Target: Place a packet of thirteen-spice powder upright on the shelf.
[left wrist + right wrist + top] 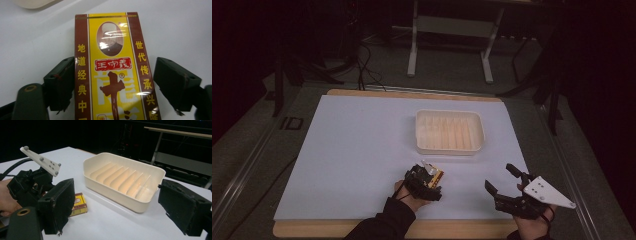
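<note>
A small yellow and maroon box (112, 62) with Chinese print and an oval portrait lies flat on the white table sheet. My left gripper (113, 77) straddles it, open: the left jaw is at the box's edge, and a thin gap shows at the right jaw. From above, the left gripper (424, 179) sits over the box (435, 175) at the front centre. My right gripper (499, 176) is held open and bare at the front right, with nothing between its jaws (117, 202). In the right gripper view the box (79, 203) lies beside the left gripper (32, 185).
A cream ribbed tray (418, 131) stands beyond both grippers at the centre right, with nothing in it (112, 196). The white sheet (352, 150) covers a wooden board. Dark floor, cables and a table frame (449, 30) lie behind.
</note>
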